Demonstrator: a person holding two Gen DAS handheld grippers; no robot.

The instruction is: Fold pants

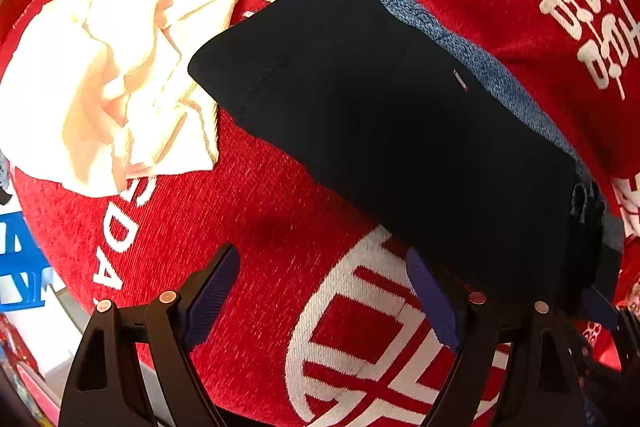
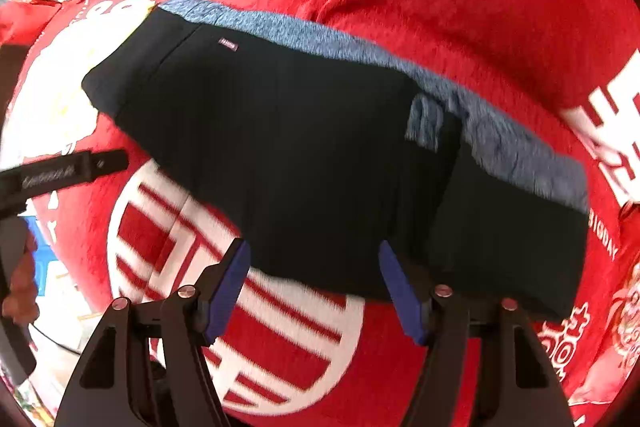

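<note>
The black pants (image 1: 392,131) lie folded into a compact rectangle on the red cloth, with a blue-grey heathered waistband (image 1: 472,59) along the far edge. They also fill the middle of the right wrist view (image 2: 304,163), waistband (image 2: 360,47) at the back. My left gripper (image 1: 324,271) is open and empty, just short of the pants' near edge. My right gripper (image 2: 314,263) is open and empty at the near edge of the pants. The left gripper's body (image 2: 60,171) shows at the left of the right wrist view.
A crumpled cream cloth (image 1: 120,75) lies left of the pants, touching their far left corner. The red cloth with white characters (image 1: 248,227) covers the surface. A blue plastic object (image 1: 20,267) stands off the left edge.
</note>
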